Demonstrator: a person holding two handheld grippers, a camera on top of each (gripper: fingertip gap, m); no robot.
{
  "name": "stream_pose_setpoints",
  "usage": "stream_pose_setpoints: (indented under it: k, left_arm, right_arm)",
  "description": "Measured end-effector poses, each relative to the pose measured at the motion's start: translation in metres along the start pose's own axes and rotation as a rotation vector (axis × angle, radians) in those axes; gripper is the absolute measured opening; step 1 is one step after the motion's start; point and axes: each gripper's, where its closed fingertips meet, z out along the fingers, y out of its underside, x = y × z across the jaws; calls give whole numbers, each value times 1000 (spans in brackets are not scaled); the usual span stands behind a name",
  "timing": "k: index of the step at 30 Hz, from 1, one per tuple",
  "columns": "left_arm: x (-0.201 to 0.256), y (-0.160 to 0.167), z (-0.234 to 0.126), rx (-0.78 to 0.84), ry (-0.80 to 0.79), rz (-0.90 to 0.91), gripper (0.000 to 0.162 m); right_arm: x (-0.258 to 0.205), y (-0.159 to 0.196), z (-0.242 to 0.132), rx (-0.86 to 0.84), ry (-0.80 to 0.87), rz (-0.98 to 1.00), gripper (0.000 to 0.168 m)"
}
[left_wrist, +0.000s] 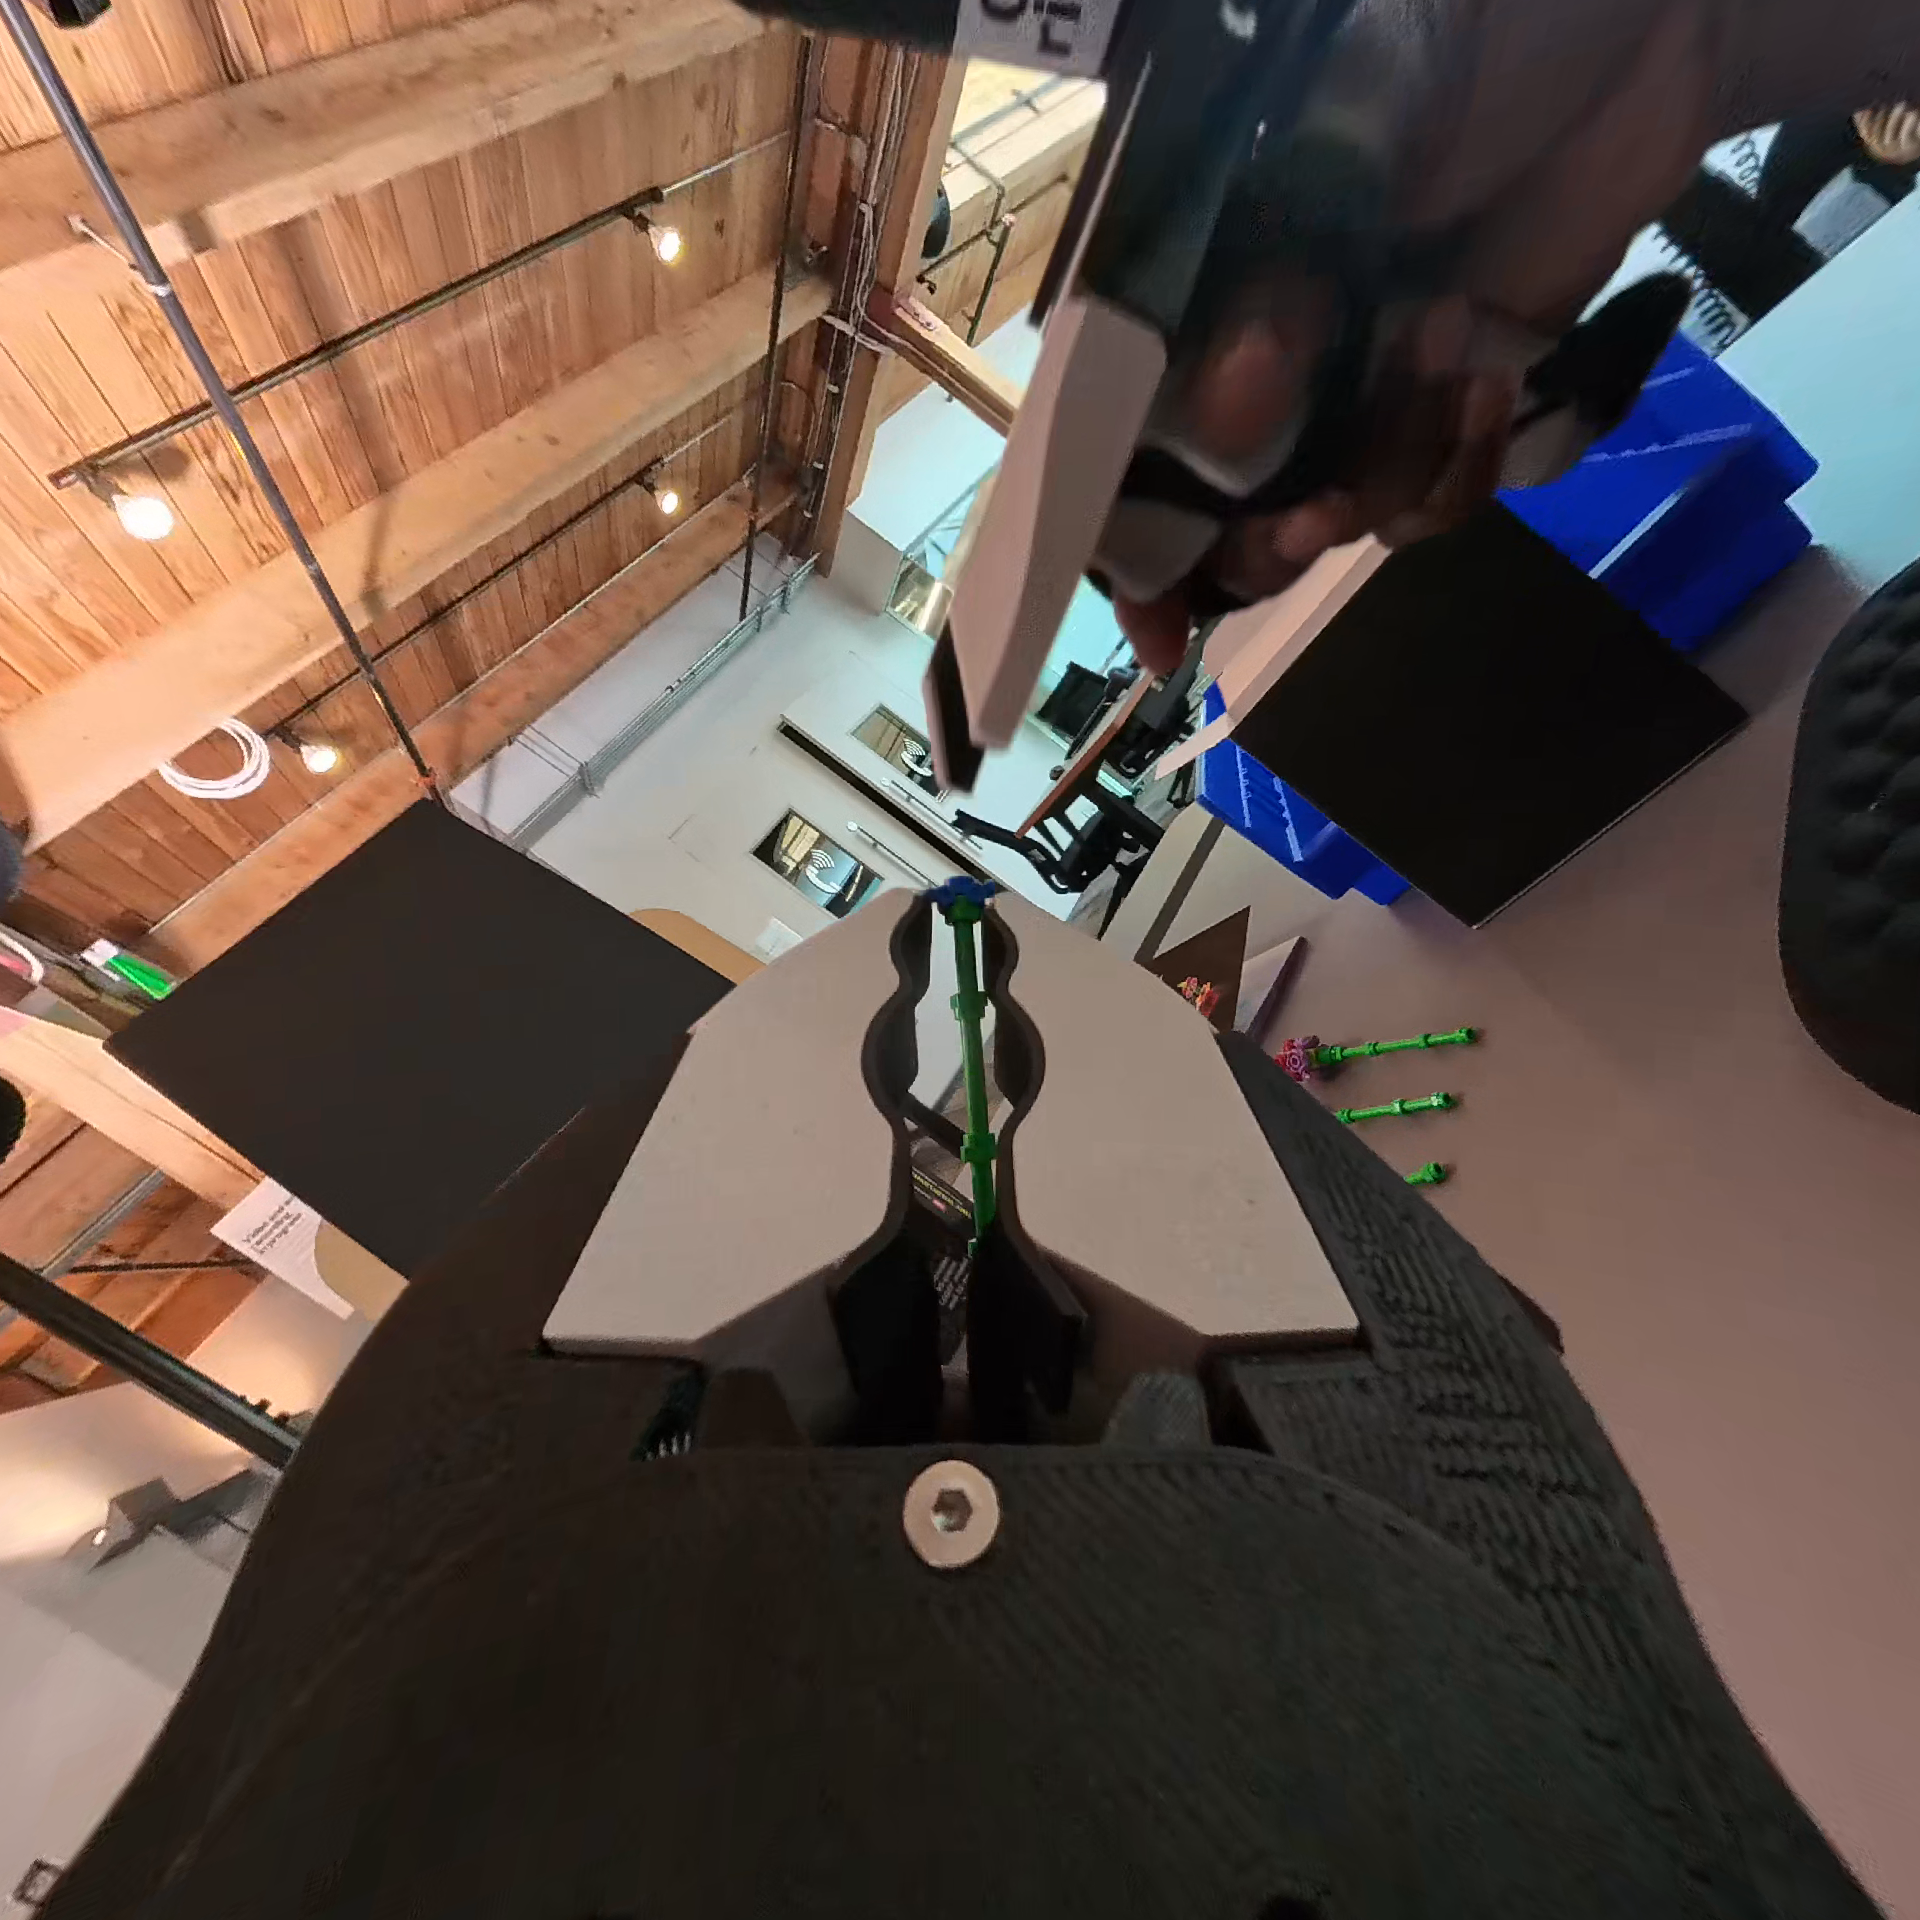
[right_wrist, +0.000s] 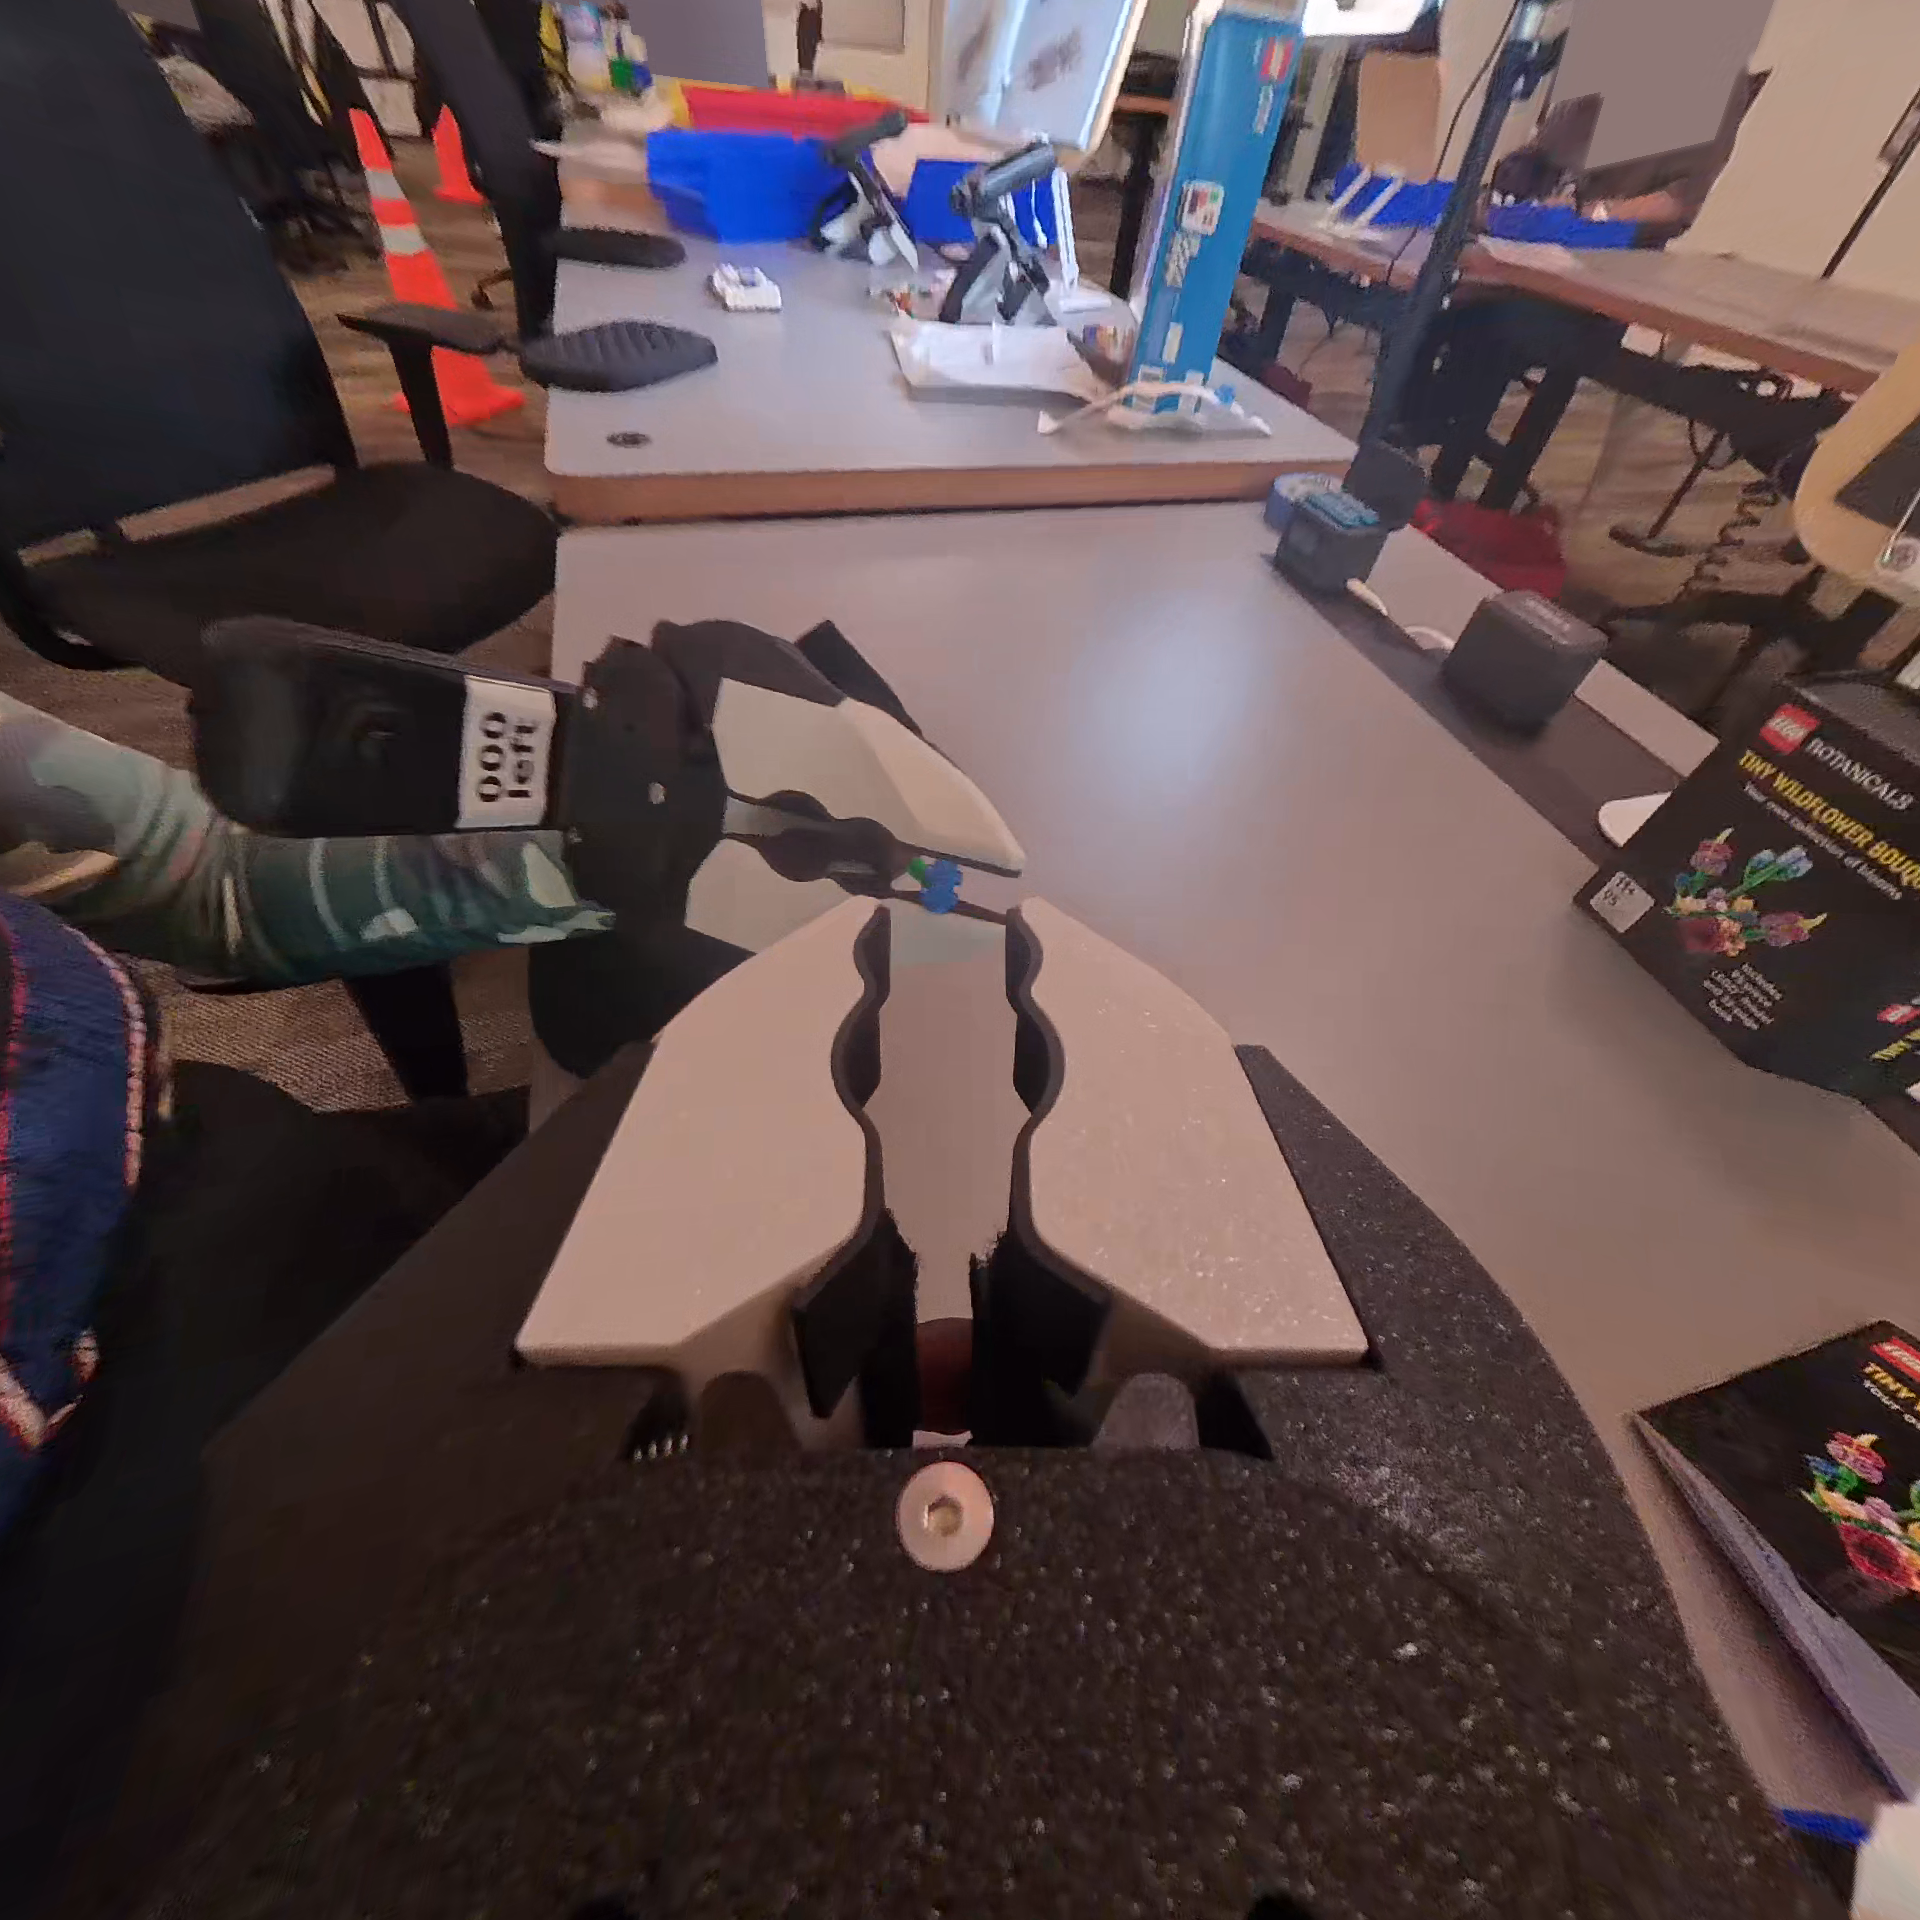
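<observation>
Green plastic is running up between your left gripper's (left_wrist: 958, 914) grey fingers: a thin jointed toy stem (left_wrist: 974, 1070) with a small blue flower piece (left_wrist: 961, 890) at its tip, and the jaws are clenching on it. Its lower end is disappearing into the dark slot. Your right gripper (left_wrist: 961, 727) is hanging blurred overhead, mostly cut off by the top edge. Three more green stems (left_wrist: 1397, 1108) are lying on the grey table (left_wrist: 1662, 1195) to the right, one bearing a pink bloom; the nearest is half hidden.

From the right wrist view, your right gripper's (right_wrist: 948, 914) jaws are standing released, holding nothing, tips just beside the blue flower piece (right_wrist: 940, 886) that your left gripper (right_wrist: 966, 868) is pinching. A black printed box (right_wrist: 1766, 894) and a black booklet (right_wrist: 1829, 1527), both showing flower pictures and writing, are being cut off at the right edge.
</observation>
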Motion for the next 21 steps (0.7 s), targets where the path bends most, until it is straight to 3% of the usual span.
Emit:
stream_pose_setpoints:
  k: [8,13,16,21]
  left_arm:
    - [2,2,2,-25,-12,64,9]
    - [4,4,2,-34,-3,74,9]
    - [3,7,3,-49,2,46,16]
    - [4,3,2,-26,-2,50,6]
  right_arm:
    - [2,12,24,-19,10,30,18]
    - [1,14,28,-25,8,24,8]
    - [1,11,24,-3,-7,33,8]
    - [4,10,20,8,-7,54,8]
